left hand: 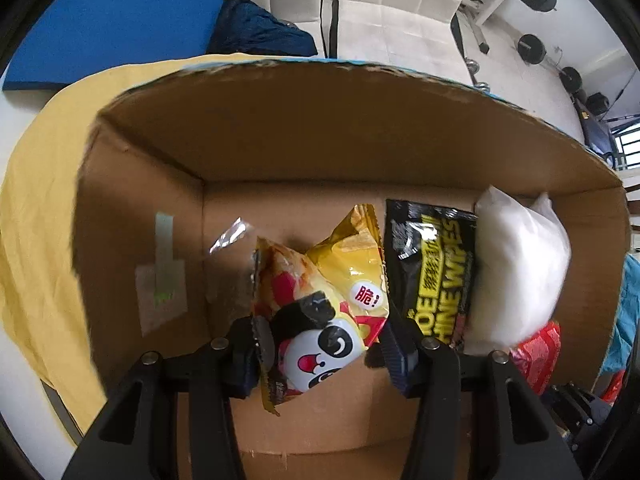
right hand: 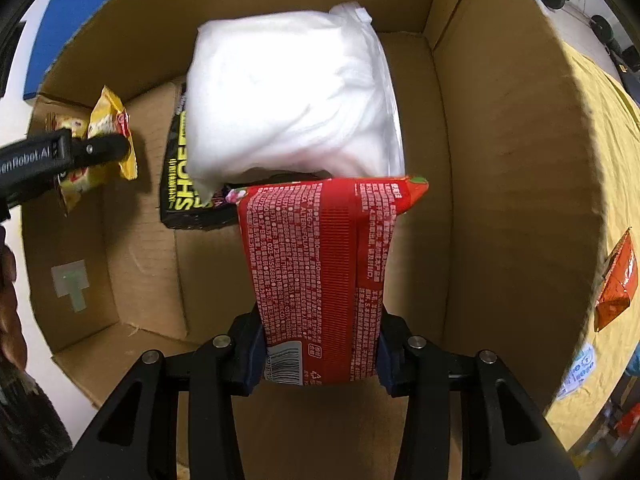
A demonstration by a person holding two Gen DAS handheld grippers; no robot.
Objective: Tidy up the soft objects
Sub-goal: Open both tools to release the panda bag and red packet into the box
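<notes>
While we hold both grippers inside the cardboard box, each one has a pack. Our left gripper has its jaws squeezed on a yellow snack bag with a panda face, just above the box floor. Our right gripper has its jaws tight on the sides of a red pack, which sticks out over the box floor. A black wipes pack lies in the box, and a white pillow bag rests partly on it. The box sits on a yellow cloth.
</notes>
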